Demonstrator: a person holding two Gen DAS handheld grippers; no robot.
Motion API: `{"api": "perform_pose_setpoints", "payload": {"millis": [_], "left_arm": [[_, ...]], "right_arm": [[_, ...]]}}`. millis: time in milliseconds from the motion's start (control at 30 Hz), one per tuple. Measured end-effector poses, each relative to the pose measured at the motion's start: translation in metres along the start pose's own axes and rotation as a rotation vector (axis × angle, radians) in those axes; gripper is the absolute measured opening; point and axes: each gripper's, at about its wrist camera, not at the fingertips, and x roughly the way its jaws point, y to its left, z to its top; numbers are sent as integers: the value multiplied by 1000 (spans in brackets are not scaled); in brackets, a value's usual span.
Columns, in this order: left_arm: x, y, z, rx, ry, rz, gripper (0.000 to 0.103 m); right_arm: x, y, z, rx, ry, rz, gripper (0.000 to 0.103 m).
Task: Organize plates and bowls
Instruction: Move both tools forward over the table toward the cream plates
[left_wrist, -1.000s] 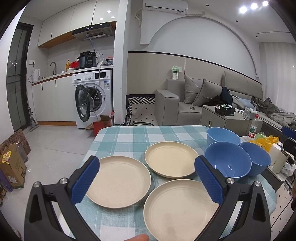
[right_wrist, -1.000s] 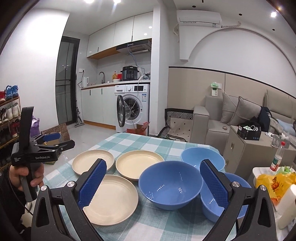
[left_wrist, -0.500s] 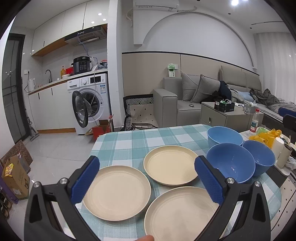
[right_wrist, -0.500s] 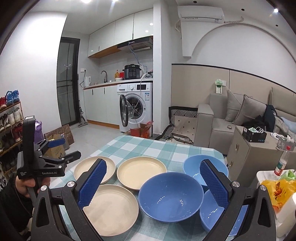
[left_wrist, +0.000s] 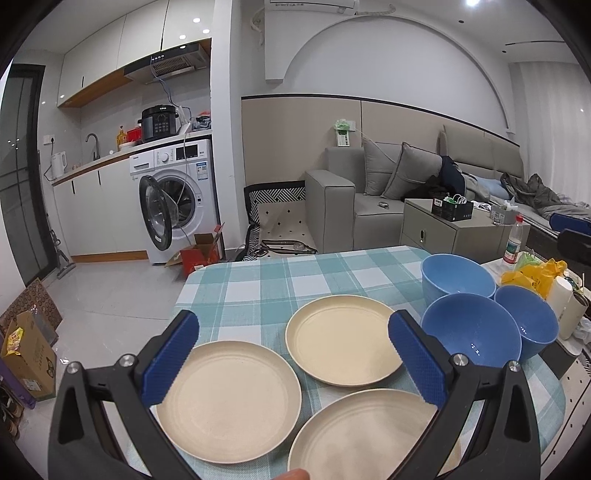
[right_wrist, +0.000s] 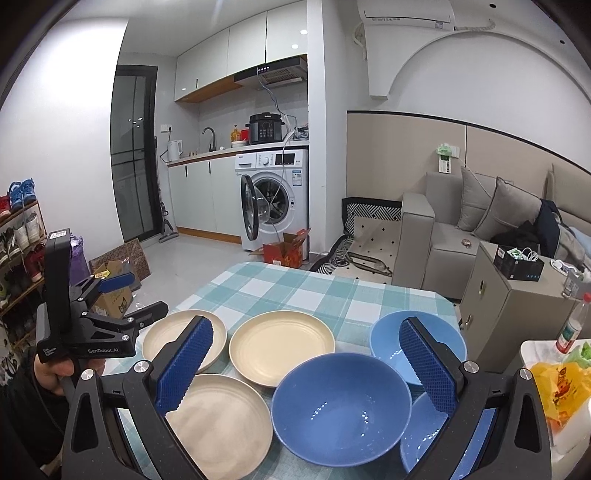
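Three beige plates lie on a checked tablecloth: a left plate (left_wrist: 229, 398), a far plate (left_wrist: 341, 345) and a near plate (left_wrist: 362, 435). Three blue bowls stand to their right: a middle bowl (left_wrist: 471, 334), a far bowl (left_wrist: 456, 278) and a right bowl (left_wrist: 532, 323). My left gripper (left_wrist: 293, 356) is open and empty above the plates. My right gripper (right_wrist: 304, 363) is open and empty above the middle bowl (right_wrist: 341, 406). The left gripper (right_wrist: 127, 295) also shows at the left in the right wrist view.
A side stand at the right holds a yellow bag (left_wrist: 535, 273), a bottle (left_wrist: 513, 245) and cups. Beyond the table (left_wrist: 258, 291) are a washing machine (left_wrist: 177, 199), a red box (left_wrist: 201, 254), a sofa (left_wrist: 369, 206) and a grey cabinet (left_wrist: 443, 229).
Both grippers have risen and drawn back a little, so the dishes sit lower in each view. The jaws stay open. No dish has moved.
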Motion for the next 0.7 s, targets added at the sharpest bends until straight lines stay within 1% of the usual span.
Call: {"api": "perform_pose_setpoints", "payload": {"millis": [200,367,467,567,700], "left_arm": [[15,3,7,-5,11,4,103],[28,8,12,-16,29,9,103],[35,8,14,-15,41,13,103],[40,8,17,-18,48,9,103],[49,9,20,-15,63,15,103]], "right_arm": [[23,-10,10,17,25,17,103],[38,-16,15,22,35,4,103],[50,-20,21,45,64,-5,103],[61,-21,29,51,87,18,103],[73,-17,37,26,96,25,103]]}}
